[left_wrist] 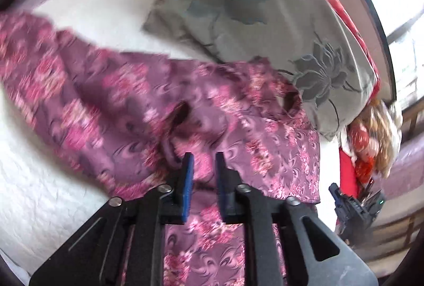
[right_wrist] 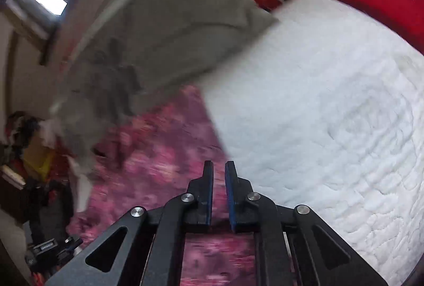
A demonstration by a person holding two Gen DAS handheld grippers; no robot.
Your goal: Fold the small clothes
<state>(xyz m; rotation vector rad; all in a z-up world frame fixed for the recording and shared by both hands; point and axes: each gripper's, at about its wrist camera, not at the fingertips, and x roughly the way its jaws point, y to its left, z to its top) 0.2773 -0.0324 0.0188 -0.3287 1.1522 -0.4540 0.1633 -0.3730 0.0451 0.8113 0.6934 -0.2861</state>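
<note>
Pink floral garment [left_wrist: 148, 105] lies crumpled on the white quilt [left_wrist: 39, 180], beside a grey pillow [left_wrist: 251, 15]. Left gripper [left_wrist: 204, 161] and right gripper [right_wrist: 219, 169] hover above it, jaws slightly parted, empty.

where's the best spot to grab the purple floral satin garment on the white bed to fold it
Probably the free hem corner of the purple floral satin garment, nearest the bed's edge. It lies flat on the white quilted bed, clear of the grey flower-print pillow that covers the far edge. Come in low from the near side, sliding one finger under the cloth.
</note>
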